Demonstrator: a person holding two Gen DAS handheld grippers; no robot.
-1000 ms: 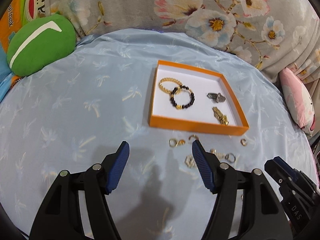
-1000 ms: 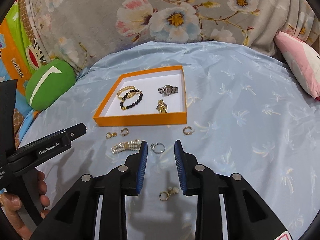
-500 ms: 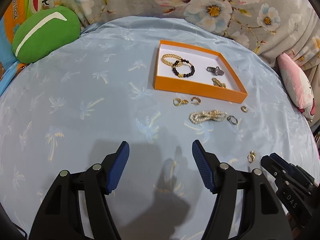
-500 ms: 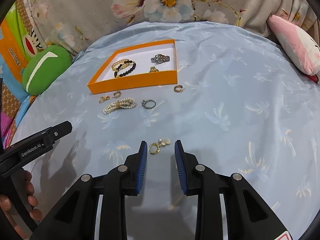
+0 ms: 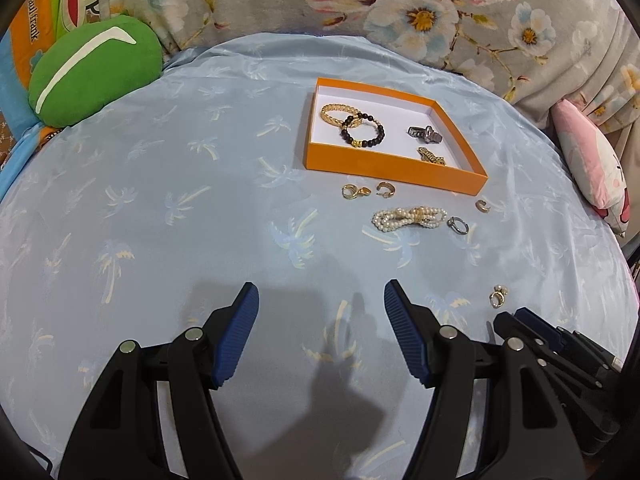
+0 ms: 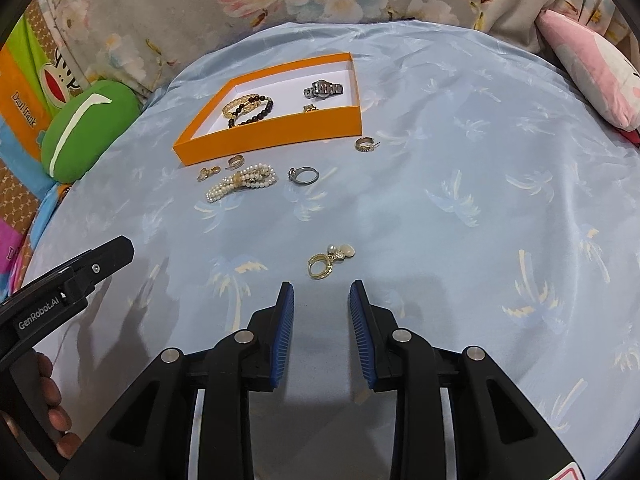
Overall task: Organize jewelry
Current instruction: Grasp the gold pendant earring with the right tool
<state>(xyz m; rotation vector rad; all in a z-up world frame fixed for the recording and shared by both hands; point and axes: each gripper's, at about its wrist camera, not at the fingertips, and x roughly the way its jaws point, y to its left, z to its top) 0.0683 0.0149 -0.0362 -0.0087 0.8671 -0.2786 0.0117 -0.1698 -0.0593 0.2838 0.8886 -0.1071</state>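
I'm lining up the right gripper (image 6: pixel 321 294) on the gold earring (image 6: pixel 328 263), a small ring with a pearl and a pale charm, lying on the blue bed sheet (image 6: pixel 480 220) just ahead of the jaws and centred on the gap between them. The jaws stand part-way apart with nothing between them; no pad is touching the earring yet.

The left gripper (image 5: pixel 320 300) is idle, its jaws spread wide and empty over bare sheet, with nothing near its gap.

Well beyond the right jaws sits the orange box (image 6: pixel 280 130), already holding two bracelets (image 6: pixel 248 106), a watch (image 6: pixel 323 89) and a gold piece. In front of it, loose on the sheet, are a pearl bracelet (image 6: pixel 242 182), a silver ring (image 6: pixel 304 175) and a few gold hoop earrings (image 6: pixel 366 144).

So the sorting looks part-done, and this step is the approach to a pick. Next I'd ease the right jaws forward and down until the pads straddle the ring, then close. It's small and flat against soft cloth, so I expect it could slip out or I could pinch the sheet with it.
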